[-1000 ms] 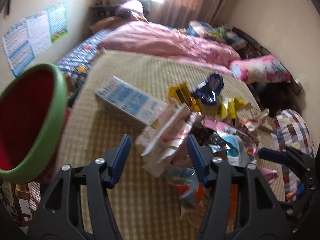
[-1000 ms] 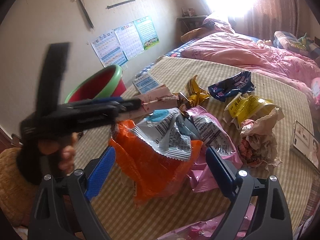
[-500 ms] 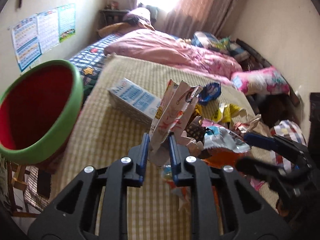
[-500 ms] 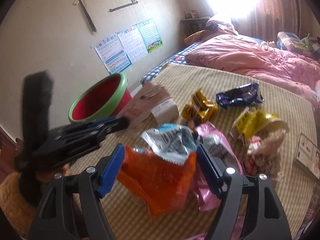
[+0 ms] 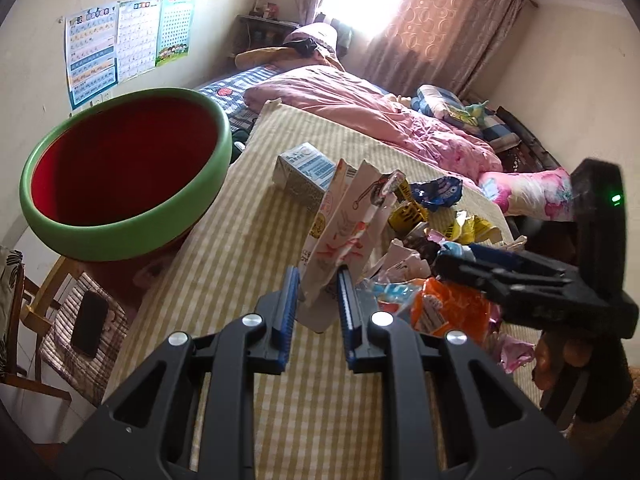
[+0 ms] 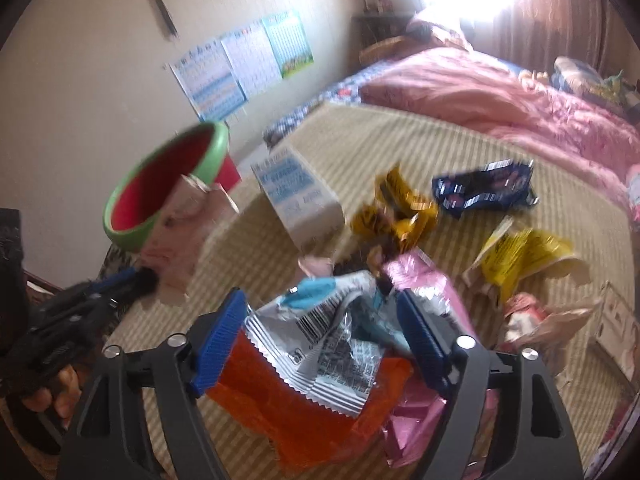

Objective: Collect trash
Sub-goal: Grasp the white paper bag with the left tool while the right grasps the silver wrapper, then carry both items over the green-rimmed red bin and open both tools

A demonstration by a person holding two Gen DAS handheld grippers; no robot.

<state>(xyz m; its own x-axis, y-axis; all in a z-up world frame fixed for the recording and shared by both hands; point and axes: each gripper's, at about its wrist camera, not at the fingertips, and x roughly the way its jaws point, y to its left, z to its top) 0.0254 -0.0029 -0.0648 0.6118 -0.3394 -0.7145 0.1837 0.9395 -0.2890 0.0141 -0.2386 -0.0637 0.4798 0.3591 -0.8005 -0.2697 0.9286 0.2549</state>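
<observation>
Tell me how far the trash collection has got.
Nothing visible in the red bin yet. Left tool pinches a torn paper packet; right tool grips the silver and orange wrappers. Yellow wrappers and the carton remain.

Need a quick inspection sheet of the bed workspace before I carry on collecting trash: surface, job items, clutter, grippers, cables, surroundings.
Surface: checked yellow bed mat, littered on its far right side.
Job's things: pink-white torn carton; silver wrapper on orange bag; red basin with green rim beside the bed.
Clutter: blue-white box, yellow wrappers, dark blue wrapper, pink wrapper.
Grippers: left gripper shut on the carton; right gripper closed on the silver wrapper and orange bag.
Cables: nothing seen.
Surroundings: pink quilt, wall posters, curtained window, phone on a chair.
</observation>
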